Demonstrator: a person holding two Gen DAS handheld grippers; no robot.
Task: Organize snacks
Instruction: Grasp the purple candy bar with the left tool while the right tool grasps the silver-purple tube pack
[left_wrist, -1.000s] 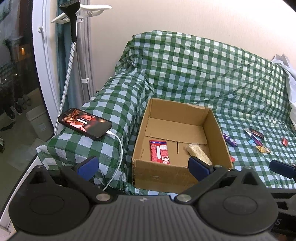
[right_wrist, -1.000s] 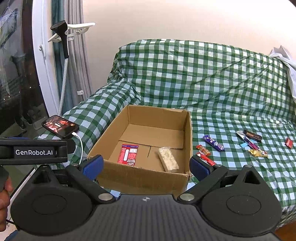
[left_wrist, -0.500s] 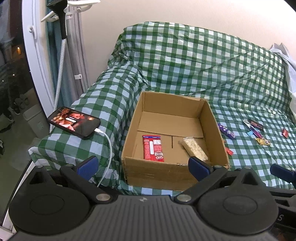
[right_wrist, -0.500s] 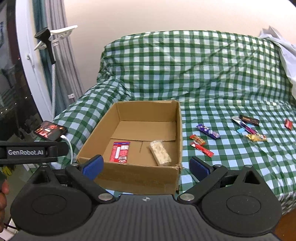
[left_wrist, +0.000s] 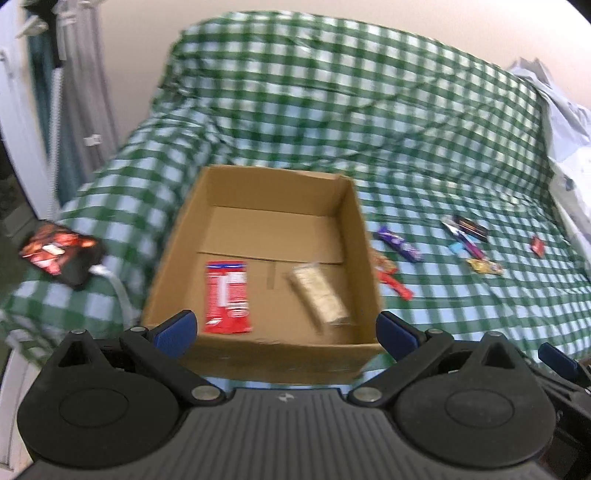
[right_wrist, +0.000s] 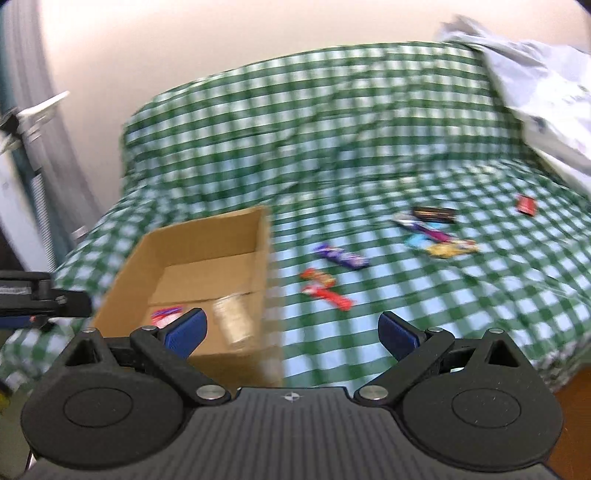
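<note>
— Looking through the left wrist camera, we saw our left claw (left_wrist: 284, 328) spread wide with nothing between its blue pads, low in the frame in front of the cardboard box (left_wrist: 266, 354). What lay inside?

— We counted two things on the box floor: a red packet (left_wrist: 228, 297) left of centre and a pale bar in clear wrap (left_wrist: 319, 295) to its right, apart from each other.

— And our right claw (right_wrist: 291, 330)?

— We held it open too, empty, at the bottom of the right wrist frame. Right of the box, on the green checked sofa cover (right_wrist: 369, 147), we saw a purple bar (right_wrist: 342, 256), an orange-red snack (right_wrist: 317, 277) and a red bar (right_wrist: 327, 296) near the centre. Further to the upper right lay a small cluster of wrappers (right_wrist: 432, 230), and a small red packet (right_wrist: 526, 204) well apart at the right edge.

— Anything at the left of the left view?

— We saw a phone (left_wrist: 61, 251) with a lit screen at the left edge, blurred.
</note>
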